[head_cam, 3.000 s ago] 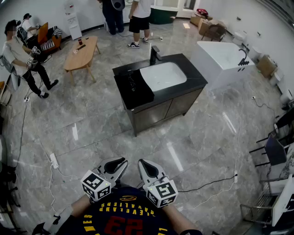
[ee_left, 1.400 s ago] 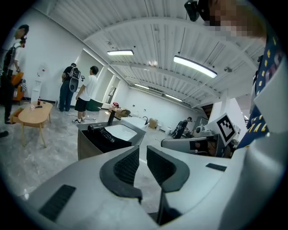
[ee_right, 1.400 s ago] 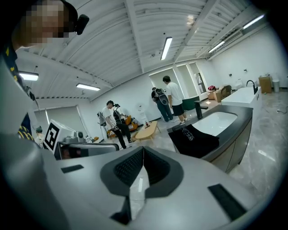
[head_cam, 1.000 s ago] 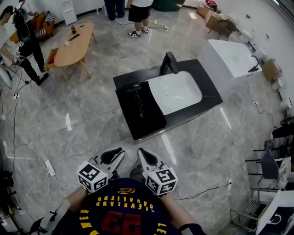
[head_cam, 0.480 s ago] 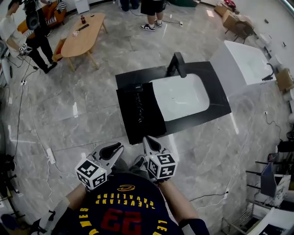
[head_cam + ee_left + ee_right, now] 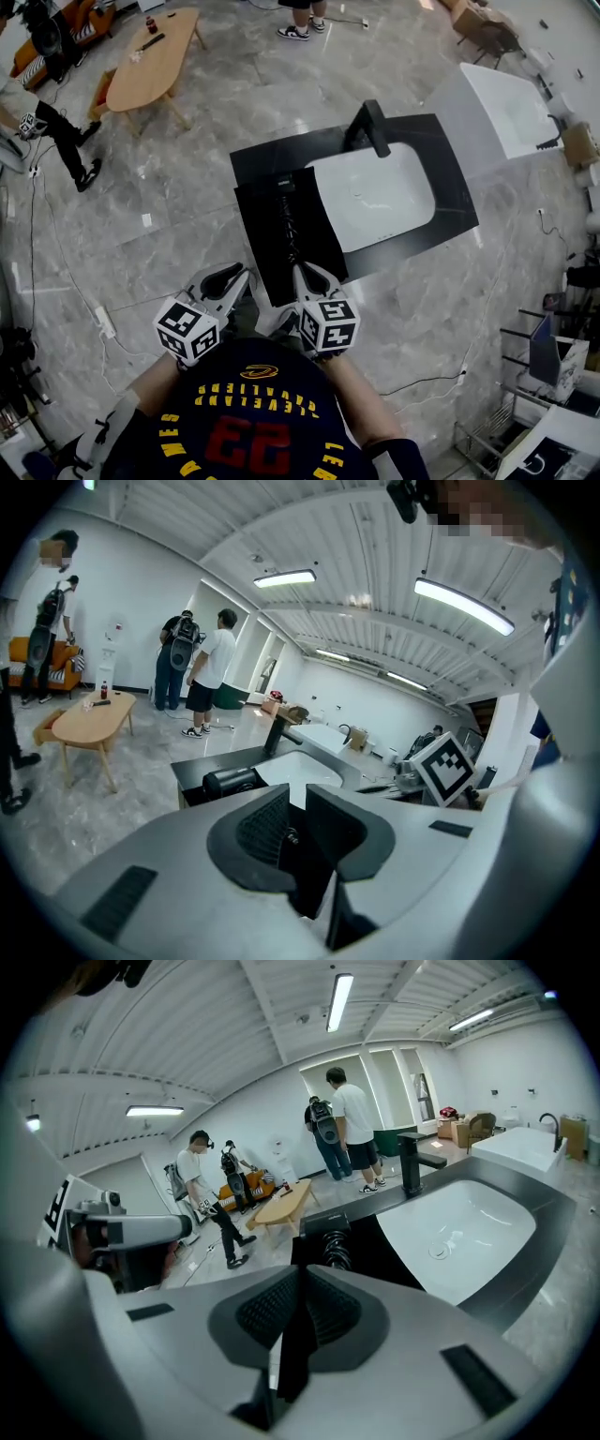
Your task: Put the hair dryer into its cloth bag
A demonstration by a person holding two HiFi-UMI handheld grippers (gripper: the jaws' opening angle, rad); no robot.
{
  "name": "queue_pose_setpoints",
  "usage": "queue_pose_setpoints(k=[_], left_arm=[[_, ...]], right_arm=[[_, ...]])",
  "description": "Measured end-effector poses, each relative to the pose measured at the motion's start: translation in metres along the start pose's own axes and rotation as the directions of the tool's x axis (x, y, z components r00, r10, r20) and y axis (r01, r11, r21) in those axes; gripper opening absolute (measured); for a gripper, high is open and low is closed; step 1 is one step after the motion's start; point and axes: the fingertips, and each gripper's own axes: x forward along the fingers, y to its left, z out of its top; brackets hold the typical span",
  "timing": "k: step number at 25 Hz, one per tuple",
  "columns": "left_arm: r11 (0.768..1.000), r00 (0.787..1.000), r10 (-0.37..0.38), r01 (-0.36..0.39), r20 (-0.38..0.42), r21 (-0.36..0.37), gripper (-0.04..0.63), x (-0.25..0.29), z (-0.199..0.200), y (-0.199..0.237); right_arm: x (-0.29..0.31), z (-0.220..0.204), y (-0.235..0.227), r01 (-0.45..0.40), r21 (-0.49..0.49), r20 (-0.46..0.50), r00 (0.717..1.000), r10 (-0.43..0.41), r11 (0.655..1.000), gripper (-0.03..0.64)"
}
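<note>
Black vanity counter [image 6: 455,202] w/ white sink [image 6: 375,192], grey marble floor. Hair dryer [image 6: 322,1223] lies at far end of black cloth bag [image 6: 262,239], left of sink. L gripper [image 6: 227,278] jaws slightly apart, empty; R gripper [image 6: 303,274] jaws closed, empty, both near bag's front edge.

In the head view the hair dryer [image 6: 285,199] lies black on the black cloth bag [image 6: 314,239], so its outline cannot be told; only its coiled cord shows faintly. The right gripper [image 6: 302,270] covers part of the bag at the desk's [image 6: 455,211] front edge. A person [image 6: 302,30] at the top edge is cut off above the shoes. In the right gripper view, that gripper's own body hides the dryer's near end.
</note>
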Motion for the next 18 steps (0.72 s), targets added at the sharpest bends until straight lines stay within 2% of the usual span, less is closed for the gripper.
queue_pose_setpoints(k=[4,8,15,18], left_arm=[[0.999,0.999,-0.025,0.023,-0.043,-0.048,0.052,0.015,0.005,0.042],[0.998,0.996,-0.047,0.043,-0.074,-0.054,0.052,0.026,0.010,0.069],[0.999,0.992,-0.010,0.005,-0.122,-0.042,0.068,0.028,0.006,0.107],[0.999,0.992,-0.006,0.000,-0.130,-0.048,0.096,0.026,0.006,0.119]], right_arm=[[0.028,0.010,-0.011,0.076,-0.007,-0.037,0.996,-0.076,0.997,0.009],[0.061,0.007,-0.031,0.149,-0.026,-0.102,0.983,-0.151,0.988,0.012],[0.120,-0.013,-0.046,0.160,-0.109,-0.253,0.950,-0.183,0.981,0.175],[0.140,-0.016,-0.054,0.167,-0.151,-0.305,0.930,-0.206,0.974,0.209]])
